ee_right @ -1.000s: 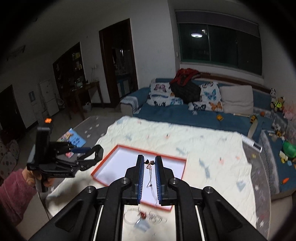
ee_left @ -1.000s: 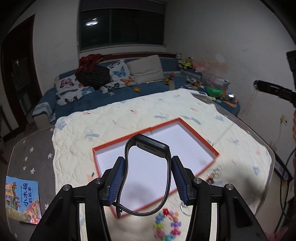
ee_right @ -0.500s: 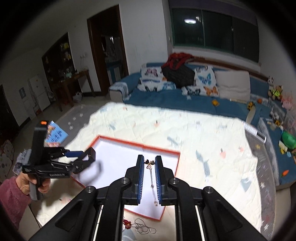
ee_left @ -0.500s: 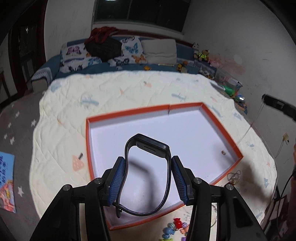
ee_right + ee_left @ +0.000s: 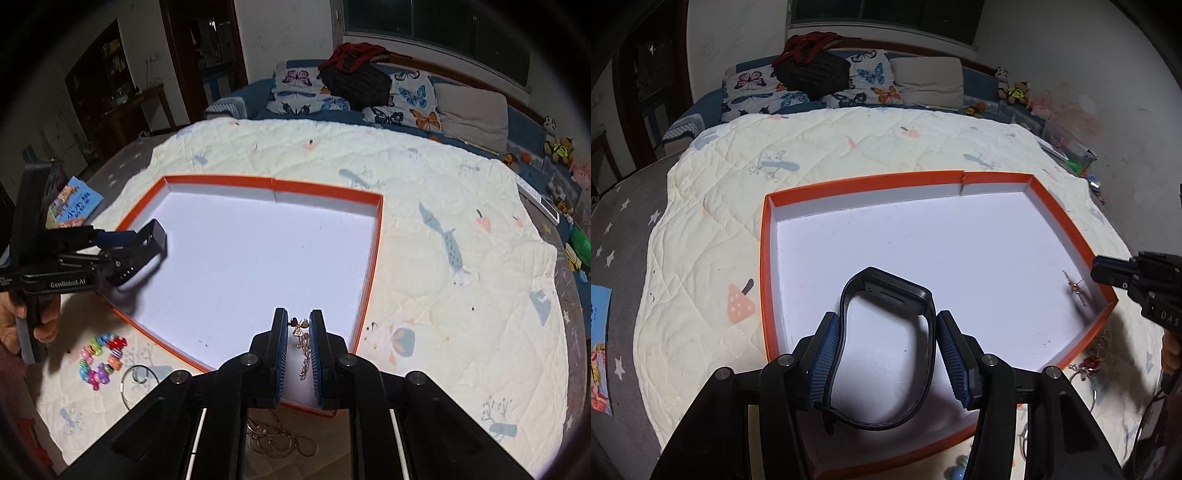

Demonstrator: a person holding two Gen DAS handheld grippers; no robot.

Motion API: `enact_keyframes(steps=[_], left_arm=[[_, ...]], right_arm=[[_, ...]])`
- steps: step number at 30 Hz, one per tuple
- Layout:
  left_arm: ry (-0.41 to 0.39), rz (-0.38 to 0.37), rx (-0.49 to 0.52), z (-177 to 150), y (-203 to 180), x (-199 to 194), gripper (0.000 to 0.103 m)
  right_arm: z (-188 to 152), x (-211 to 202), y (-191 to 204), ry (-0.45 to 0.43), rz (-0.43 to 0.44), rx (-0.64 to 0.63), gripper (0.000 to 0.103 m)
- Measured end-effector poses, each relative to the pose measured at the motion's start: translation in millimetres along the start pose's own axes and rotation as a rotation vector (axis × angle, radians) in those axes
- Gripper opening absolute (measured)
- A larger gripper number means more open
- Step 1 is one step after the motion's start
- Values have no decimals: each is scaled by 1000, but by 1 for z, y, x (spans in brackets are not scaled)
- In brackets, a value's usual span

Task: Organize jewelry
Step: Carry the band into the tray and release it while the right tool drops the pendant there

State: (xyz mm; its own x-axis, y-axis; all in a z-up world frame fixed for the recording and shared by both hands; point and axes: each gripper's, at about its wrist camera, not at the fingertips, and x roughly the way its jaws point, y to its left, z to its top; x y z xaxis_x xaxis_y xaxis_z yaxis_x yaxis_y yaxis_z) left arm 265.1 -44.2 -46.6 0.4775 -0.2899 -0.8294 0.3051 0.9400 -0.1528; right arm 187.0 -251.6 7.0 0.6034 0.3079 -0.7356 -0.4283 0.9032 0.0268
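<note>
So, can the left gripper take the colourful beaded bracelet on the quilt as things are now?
Probably not. The left gripper is shut on the black watch band above the orange-rimmed tray. The colourful beaded bracelet lies uncovered beside the tray, so nothing else blocks it.

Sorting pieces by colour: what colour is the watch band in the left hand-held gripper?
Black watch band, clearest in the left wrist view.
</note>
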Motion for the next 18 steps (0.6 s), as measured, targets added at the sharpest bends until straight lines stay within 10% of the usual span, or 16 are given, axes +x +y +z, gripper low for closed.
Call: enact_keyframes(steps=[12, 18], left_arm=[[-7, 17, 3, 2, 0, 2, 69], [-41, 4, 7, 3, -3, -12, 70]], right_arm=[[-8, 16, 3, 62, -12, -10, 15], [-9, 10, 6, 46, -28, -17, 33]])
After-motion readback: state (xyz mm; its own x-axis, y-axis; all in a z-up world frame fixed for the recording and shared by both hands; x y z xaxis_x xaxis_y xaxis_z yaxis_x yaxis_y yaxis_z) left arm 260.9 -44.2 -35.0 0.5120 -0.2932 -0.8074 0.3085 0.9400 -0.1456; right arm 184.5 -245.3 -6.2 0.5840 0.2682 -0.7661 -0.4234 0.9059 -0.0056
